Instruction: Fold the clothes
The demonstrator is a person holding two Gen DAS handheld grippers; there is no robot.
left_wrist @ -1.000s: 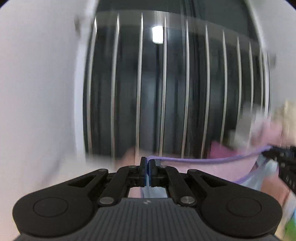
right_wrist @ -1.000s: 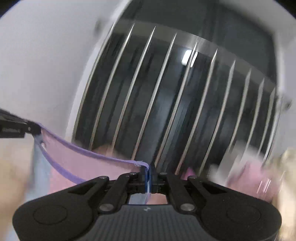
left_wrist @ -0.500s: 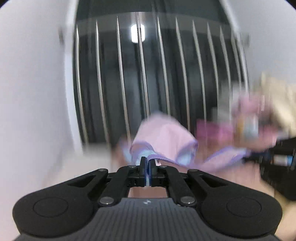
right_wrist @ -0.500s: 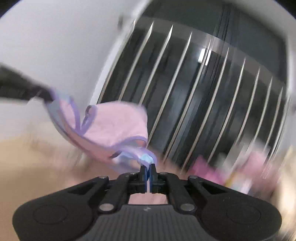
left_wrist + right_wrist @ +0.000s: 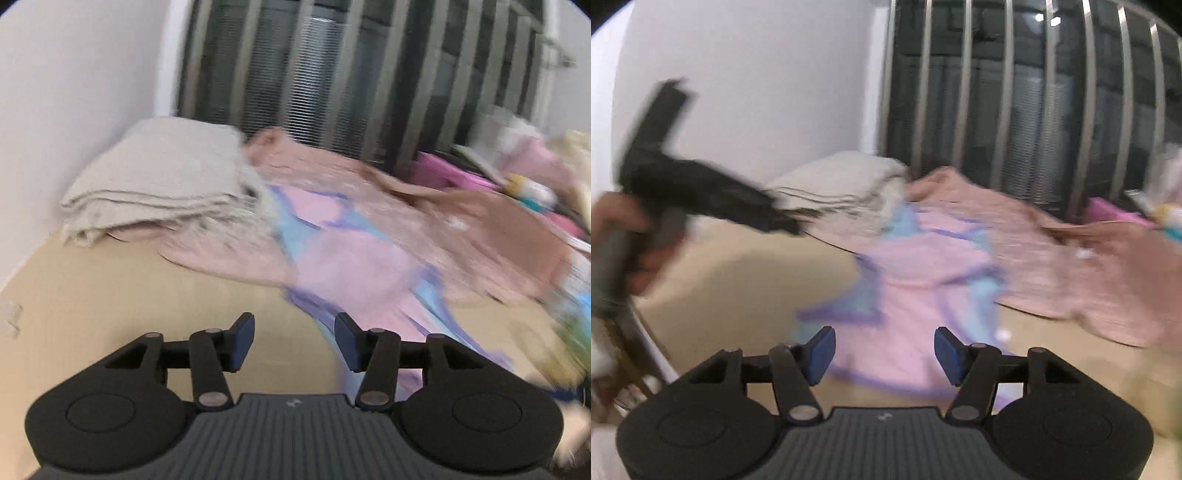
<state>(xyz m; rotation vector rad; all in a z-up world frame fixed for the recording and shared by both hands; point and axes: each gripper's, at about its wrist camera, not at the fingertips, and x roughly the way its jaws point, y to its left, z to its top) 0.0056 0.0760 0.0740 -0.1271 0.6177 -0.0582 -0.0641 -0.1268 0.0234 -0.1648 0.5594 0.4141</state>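
Both tongs gaped wide, empty; pink garment (image 5: 916,295) lay ahead, long axis running away toward tabletop's far edge, right tongs (image 5: 884,350) nearer.

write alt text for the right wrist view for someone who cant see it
The open right gripper hovers over a pink garment with purple trim, lying flat on a tan surface. At left, a hand holds the blurred left gripper near a folded beige blanket; a barred dark window stands behind.

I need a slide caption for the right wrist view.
Open right tool above the pink garment spread on the tan surface.
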